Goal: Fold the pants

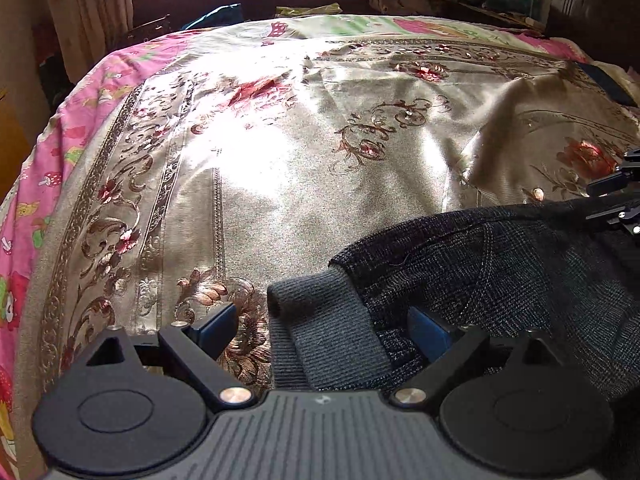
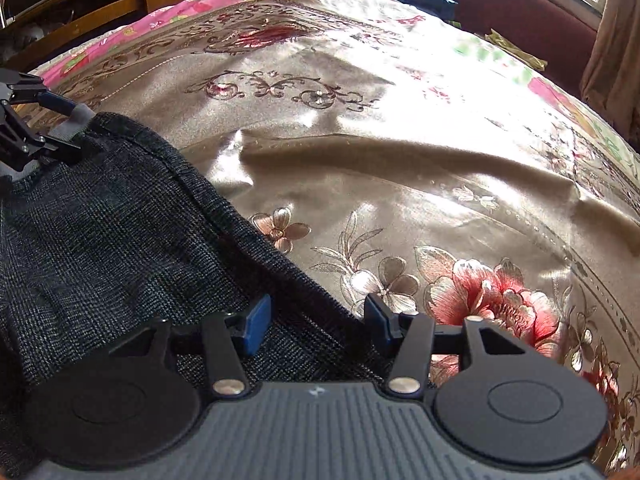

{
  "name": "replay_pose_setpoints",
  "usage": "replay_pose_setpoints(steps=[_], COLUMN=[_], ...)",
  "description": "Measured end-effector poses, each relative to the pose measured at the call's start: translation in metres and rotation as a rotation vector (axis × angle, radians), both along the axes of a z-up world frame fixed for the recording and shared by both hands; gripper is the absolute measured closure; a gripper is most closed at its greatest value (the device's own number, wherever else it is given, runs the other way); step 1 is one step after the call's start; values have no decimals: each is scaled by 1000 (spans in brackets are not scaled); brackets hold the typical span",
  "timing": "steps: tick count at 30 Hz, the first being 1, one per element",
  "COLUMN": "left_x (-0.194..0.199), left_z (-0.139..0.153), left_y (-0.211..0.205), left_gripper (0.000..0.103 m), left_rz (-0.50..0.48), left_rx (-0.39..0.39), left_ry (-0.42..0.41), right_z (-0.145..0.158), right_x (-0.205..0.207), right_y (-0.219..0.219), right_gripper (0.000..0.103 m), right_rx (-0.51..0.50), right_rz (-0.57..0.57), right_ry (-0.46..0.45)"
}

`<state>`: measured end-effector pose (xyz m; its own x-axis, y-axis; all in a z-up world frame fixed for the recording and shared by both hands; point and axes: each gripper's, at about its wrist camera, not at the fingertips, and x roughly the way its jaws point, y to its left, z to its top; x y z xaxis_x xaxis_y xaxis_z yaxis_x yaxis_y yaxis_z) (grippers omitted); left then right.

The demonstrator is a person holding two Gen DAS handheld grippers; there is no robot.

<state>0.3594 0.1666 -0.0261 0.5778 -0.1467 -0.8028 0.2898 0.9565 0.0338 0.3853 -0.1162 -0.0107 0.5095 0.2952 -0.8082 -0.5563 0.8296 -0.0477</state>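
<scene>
Sunlight glares off the satin bedspread, a champagne-gold cloth woven with red flowers and scrollwork, laid over a pink cartoon-print sheet that shows along the left edge of the left wrist view. Curtains and a dark red headboard fill the top of both frames.

My pants lie on the bed, a dark charcoal weave with a faint check, coarse and matte against the slippery spread. In the left wrist view they fill the lower right; in the right wrist view, the lower left. A ribbed grey knit cuff, thick and rolled at its end, sits at the bottom centre of the left view.

My left tool stands apart, one blue pad over the bedspread, the other over the dark weave, with the cuff between them and neither pad pressing it. My right tool is apart too, straddling the seamed edge of the pants, its right pad over the embroidered flower (no squeeze on the cloth that I can see).

I judge both ends have been laid down for a fold, each tool placed at a corner so the fabric lands flat, the heavy weave holding its place on the slick satin.
</scene>
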Motion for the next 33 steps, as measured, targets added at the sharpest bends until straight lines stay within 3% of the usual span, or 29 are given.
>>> replay_pose_setpoints(steps=[11,13,15,16,17,19,20,21,23,25,28,33], left_x=[13,17,22,25,26,27,24,19,12,7,-6,-60], left_z=[0,-2,-6,-8,-10,-10,-7,-3,5,16,39,87], left_y=[-3,-2,-6,-8,-11,-16,-18,-21,-22,-19,-13,-11], left_gripper=[11,9,0,0,0,0,5,17,34,68,76,78], left_rz=[-54,-67,-83,-82,-81,-77,-81,-78,-76,-54,-61,-104], left_rx=[-46,-55,-43,-27,-8,12,14,43,84,84,37,-6], left_ry=[-4,-3,-3,-7,-9,-2,-5,-24,-45,-56,-73,-165], right_z=[-2,-3,-7,-8,-8,-7,-5,-2,8,29,65,129], right_x=[1,-3,1,2,4,4,0,-6,-15,-28,-53,-133], right_y=[-3,1,6,8,10,18,22,26,27,24,19,8], right_gripper=[46,47,48,55,70,90,97,101,101,101,101,101], right_rx=[33,24,24,25,23,17,-3,-40,-42,-19,19,83], right_rz=[69,97,95,93,91,88,89,92,83,62,56,77], right_ry=[44,33,28,23,20,26,13,-15,-33,-67,-117,-199])
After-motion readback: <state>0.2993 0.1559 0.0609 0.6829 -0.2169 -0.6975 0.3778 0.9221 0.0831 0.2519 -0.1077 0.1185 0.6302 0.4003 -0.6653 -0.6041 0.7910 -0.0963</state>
